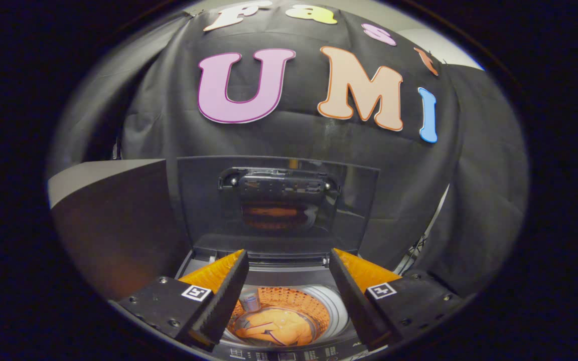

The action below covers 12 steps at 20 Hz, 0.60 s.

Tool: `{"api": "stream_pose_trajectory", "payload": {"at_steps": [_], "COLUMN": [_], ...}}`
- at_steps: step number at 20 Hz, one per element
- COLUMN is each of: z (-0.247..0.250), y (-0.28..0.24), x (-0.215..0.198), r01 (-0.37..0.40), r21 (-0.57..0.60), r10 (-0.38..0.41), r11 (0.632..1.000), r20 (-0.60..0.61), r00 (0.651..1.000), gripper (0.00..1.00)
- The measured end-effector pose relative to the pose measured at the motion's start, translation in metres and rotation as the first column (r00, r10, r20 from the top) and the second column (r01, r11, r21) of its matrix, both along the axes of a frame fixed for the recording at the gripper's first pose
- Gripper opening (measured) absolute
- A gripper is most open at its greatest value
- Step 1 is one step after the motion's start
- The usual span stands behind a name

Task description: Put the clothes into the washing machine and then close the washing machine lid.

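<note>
A top-loading washing machine (pixel 319 346) stands below me with its dark glass lid (pixel 276 203) raised upright at the back, handle facing me. Down in the round drum (pixel 289 306) lies an orange garment (pixel 276 328). My gripper (pixel 288 265) hovers above the drum's opening, fingers spread wide apart with nothing between them. The garment shows in the gap between the fingers, well below them. The lid stands just beyond the fingertips.
A dark panel (pixel 113 225) with a pale top edge rises left of the machine. Black cloth hangs behind and to the right. The control strip (pixel 289 355) runs along the machine's near edge. A small pale cylinder (pixel 250 302) sits at the drum's left wall.
</note>
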<state>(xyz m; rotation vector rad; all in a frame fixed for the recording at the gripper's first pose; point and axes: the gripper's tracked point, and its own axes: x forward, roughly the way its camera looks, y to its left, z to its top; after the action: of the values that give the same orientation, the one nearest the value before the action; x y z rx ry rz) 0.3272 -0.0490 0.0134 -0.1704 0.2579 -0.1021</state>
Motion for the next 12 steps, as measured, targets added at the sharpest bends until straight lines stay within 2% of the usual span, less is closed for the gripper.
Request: {"api": "stream_pose_trajectory", "payload": {"at_steps": [6,8,12], "z": [0.066,0.095,0.146], "y": [0.021,0.032,0.049], "x": [-0.004,-0.001,0.009], "r01": [-0.090,-0.129,-0.160], "r21": [-0.019,-0.037,-0.079], "r10": [0.091,0.133,0.175], "r11": [0.996,0.991,0.984], "r20": [0.086,0.143,0.255], "r00": [0.992,0.981,0.951], "gripper": [0.97,0.97,0.97]}}
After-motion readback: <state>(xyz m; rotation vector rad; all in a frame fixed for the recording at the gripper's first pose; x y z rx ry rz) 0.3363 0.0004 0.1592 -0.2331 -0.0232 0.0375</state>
